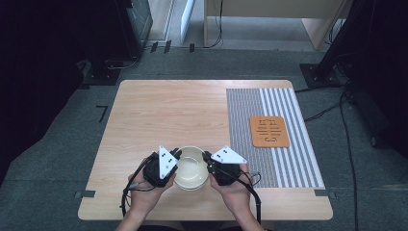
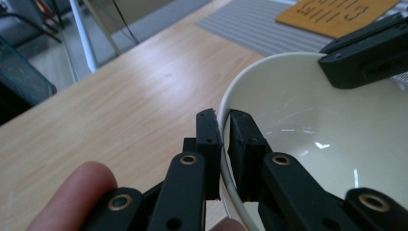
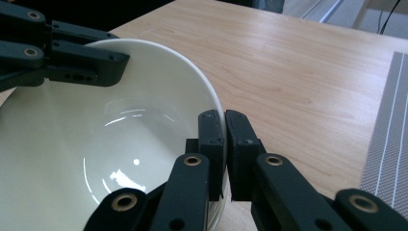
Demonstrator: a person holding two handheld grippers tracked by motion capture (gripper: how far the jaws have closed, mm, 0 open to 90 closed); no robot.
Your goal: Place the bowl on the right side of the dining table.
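A cream-white empty bowl [image 1: 191,168] sits near the front edge of the wooden table [image 1: 159,110], between both grippers. My left gripper [image 1: 176,155] is shut on the bowl's left rim; in the left gripper view its jaws pinch the bowl [image 2: 332,130] wall at the left gripper [image 2: 224,126] tips. My right gripper [image 1: 207,157] is shut on the right rim; in the right gripper view the bowl [image 3: 96,139] edge runs between the right gripper [image 3: 224,124] jaws. Each view shows the opposite gripper clamped on the far rim.
A grey striped mat [image 1: 288,159] covers the table's right part, with an orange wooden trivet [image 1: 269,131] lying on it. Dark equipment and cables stand on the floor around the table.
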